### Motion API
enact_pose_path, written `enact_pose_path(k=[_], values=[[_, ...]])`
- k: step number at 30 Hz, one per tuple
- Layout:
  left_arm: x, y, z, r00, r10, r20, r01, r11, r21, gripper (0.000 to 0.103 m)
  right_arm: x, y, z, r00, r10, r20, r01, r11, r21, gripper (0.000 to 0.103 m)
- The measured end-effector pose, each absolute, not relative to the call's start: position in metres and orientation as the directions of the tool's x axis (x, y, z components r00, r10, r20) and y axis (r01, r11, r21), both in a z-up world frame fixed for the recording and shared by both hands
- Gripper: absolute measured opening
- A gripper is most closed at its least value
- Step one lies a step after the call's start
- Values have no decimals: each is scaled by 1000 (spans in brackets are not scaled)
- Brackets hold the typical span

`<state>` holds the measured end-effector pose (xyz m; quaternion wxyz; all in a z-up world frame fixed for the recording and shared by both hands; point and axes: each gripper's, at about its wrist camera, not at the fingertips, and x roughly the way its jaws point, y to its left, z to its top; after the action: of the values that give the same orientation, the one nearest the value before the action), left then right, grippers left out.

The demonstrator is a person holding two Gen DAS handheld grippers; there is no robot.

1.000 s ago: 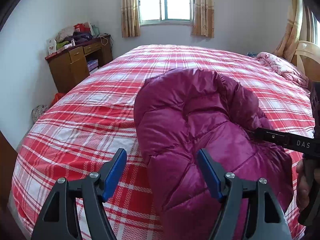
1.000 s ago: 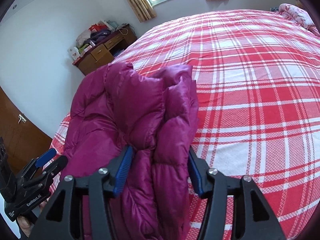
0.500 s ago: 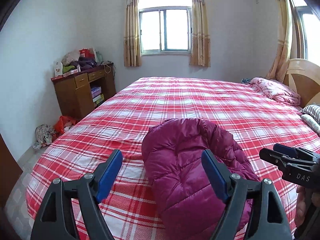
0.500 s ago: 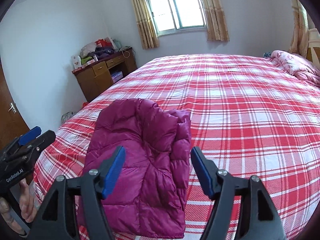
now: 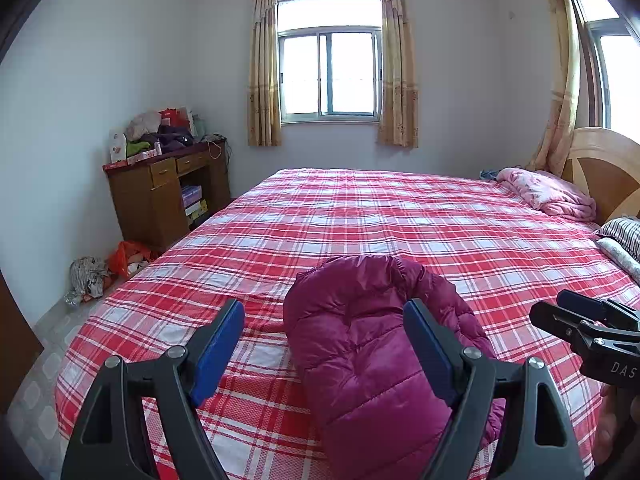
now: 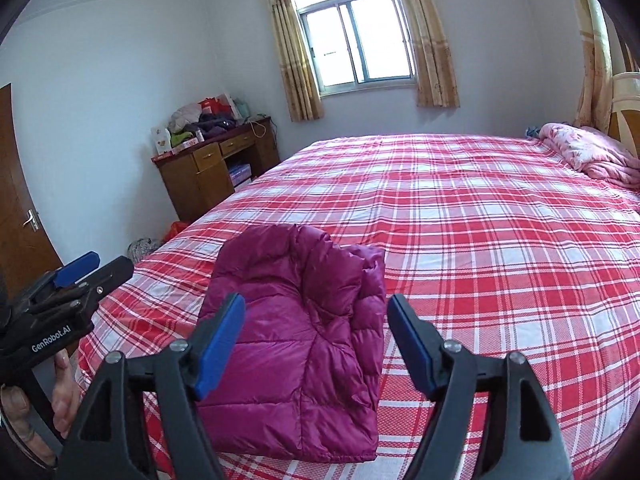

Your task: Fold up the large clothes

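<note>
Claws [image 5: 324, 344] [image 6: 316, 340] raised, angled down, right opening

striped pillow [image 5: 624, 232] cut off at the side, near end of the puffy purple jacket [image 5: 380, 360] hidden behind the left gripper [image 5: 324, 352], desk [image 5: 160, 196] clutter too small to tell

Both wrist views forward, sharing bed [image 5: 360, 216]

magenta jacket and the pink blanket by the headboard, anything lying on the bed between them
Nothing: in both wrist views only bare red plaid bedspread stretches from the folded jacket to the pink blanket.
</note>
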<state>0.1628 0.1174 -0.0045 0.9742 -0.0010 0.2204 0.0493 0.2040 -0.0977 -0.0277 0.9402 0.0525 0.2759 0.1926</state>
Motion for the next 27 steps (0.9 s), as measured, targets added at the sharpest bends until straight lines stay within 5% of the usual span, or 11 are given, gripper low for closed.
enact_pose_path(k=[27], values=[[167, 114, -9, 889, 96, -448, -97, 995, 21, 83, 203, -100, -32, 774, 397, -494, -329, 918, 222, 80]])
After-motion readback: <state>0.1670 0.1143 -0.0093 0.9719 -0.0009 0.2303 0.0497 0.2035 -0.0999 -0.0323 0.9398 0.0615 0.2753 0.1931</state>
